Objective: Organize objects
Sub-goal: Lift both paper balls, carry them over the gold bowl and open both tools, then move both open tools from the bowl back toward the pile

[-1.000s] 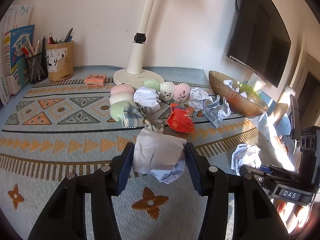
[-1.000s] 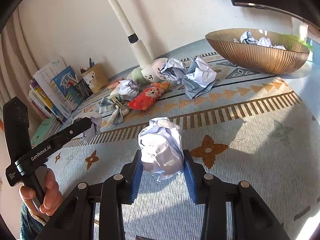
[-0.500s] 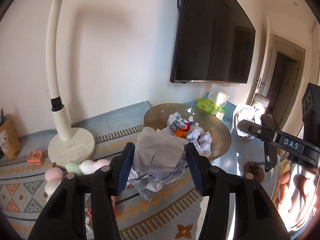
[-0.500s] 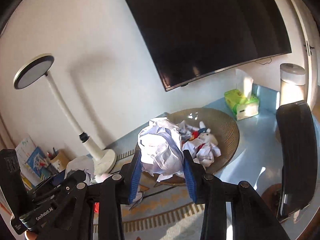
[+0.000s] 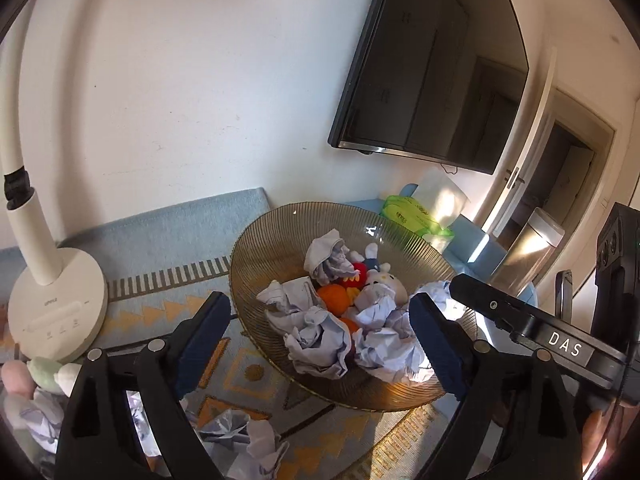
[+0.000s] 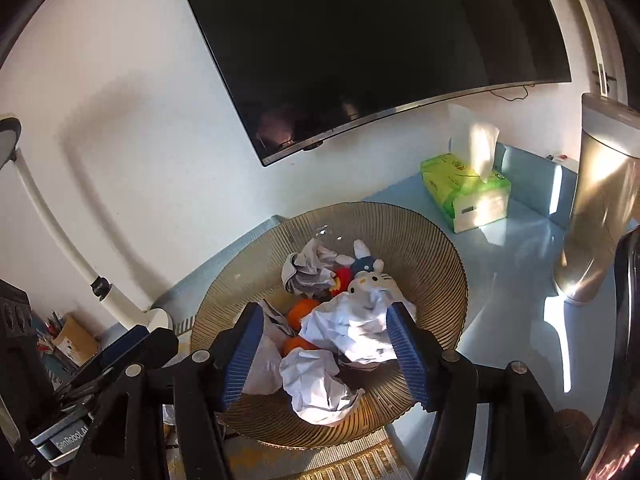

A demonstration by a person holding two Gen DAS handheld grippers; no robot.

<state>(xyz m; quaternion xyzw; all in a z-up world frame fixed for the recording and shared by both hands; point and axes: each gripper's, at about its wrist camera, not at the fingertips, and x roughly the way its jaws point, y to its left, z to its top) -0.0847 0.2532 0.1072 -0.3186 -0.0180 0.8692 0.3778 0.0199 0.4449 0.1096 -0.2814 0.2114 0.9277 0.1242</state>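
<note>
While both claws open, four crumpled papers (image 5: 318, 340) in one bowl (image 5: 256, 256).

White wall (image 5: 180, 80) w/ dark wall-mounted TV (image 6: 380, 52) (screen off, cable hanging below). Doorway (image 5: 560, 176) at right, door open. Strong sunlight across pale blue tabletop (image 6: 520, 248); patterned cloth (image 5: 160, 248) covers left part.
</note>
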